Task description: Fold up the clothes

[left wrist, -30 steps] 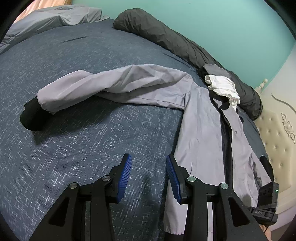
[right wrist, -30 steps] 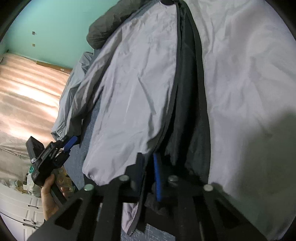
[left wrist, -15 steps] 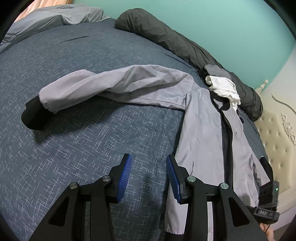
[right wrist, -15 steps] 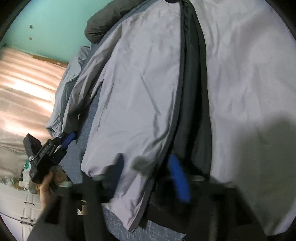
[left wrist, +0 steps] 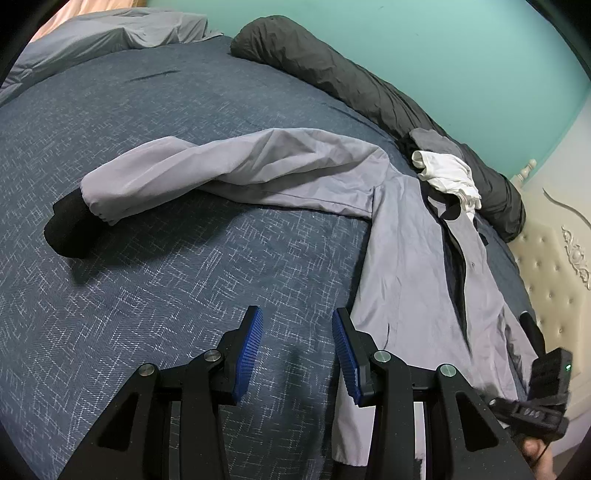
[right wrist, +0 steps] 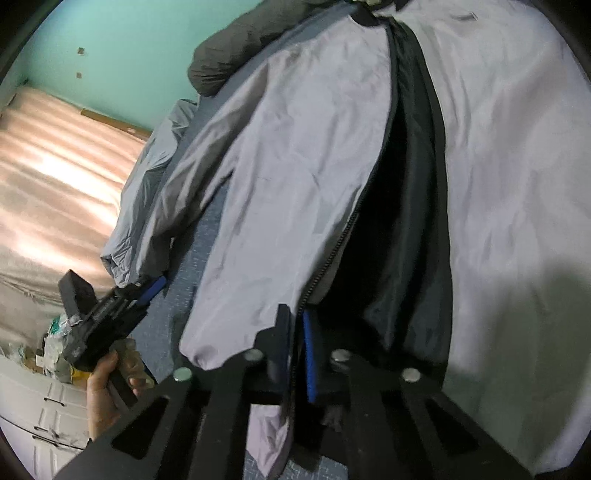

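A light grey jacket [left wrist: 402, 266] with a dark lining lies open on the dark blue bedspread [left wrist: 166, 295]. One sleeve [left wrist: 207, 166] with a black cuff stretches out to the left. My left gripper [left wrist: 297, 328] is open and empty, above the bedspread just left of the jacket's hem. My right gripper [right wrist: 295, 332] is shut on the jacket's left front panel [right wrist: 295, 184] at the zipper edge near the hem, lifting it off the dark lining [right wrist: 402, 229]. The right gripper also shows in the left wrist view [left wrist: 543, 391].
A long dark grey bolster [left wrist: 362, 85] lies along the teal wall. A white garment [left wrist: 450, 173] sits by the jacket's collar. A grey duvet [left wrist: 110, 33] is bunched at the bed's far end. A cream tufted headboard [left wrist: 554, 266] stands at the right.
My right gripper let go, opened briefly, then closed again on the jacket's zipper edge, which now stands lifted off the lining. The left gripper barely moved.
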{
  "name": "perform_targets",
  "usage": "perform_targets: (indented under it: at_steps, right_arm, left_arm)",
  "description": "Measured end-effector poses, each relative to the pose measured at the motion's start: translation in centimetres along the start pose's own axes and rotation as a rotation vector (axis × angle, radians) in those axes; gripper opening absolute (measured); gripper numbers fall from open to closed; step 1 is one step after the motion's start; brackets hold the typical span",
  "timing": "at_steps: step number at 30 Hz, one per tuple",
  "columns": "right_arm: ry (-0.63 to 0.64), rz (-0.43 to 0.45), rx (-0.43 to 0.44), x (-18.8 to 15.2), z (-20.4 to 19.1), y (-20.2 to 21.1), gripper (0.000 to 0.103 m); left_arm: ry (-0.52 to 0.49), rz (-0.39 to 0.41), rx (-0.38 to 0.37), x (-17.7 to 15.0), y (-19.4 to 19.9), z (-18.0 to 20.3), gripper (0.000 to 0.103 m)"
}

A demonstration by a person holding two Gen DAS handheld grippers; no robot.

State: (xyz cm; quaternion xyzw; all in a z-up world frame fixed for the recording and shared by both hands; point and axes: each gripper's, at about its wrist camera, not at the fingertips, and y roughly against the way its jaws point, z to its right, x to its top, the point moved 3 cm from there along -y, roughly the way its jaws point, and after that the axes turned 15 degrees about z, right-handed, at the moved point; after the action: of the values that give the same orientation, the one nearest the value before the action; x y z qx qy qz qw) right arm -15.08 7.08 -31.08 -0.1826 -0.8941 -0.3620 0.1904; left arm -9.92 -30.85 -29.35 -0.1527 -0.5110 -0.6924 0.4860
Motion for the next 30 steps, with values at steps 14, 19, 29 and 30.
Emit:
perform_targets:
  at_steps: [14, 19, 29, 30]
  right_arm:
    - [0.136, -0.024, -0.231, 5.6, 2.7, 3.2, 0.004]
    - [0.042, -0.042, -0.244, 3.0, 6.1, 2.5, 0.004]
    - [0.044, 0.008, -0.194, 3.4, 5.8, 3.7, 0.007]
    - [0.048, 0.017, -0.19, 3.7, 5.6, 4.1, 0.008]
  left_arm:
    - [-0.036, -0.14, -0.152, -2.3, -1.6, 3.5, 0.043]
    - [-0.066, -0.227, -0.199, -4.3, -2.4, 5.3, 0.044]
    - [-0.075, -0.278, -0.25, -5.8, -2.4, 6.7, 0.06]
    - [-0.081, -0.292, -0.254, -6.2, -2.6, 6.9, 0.06]
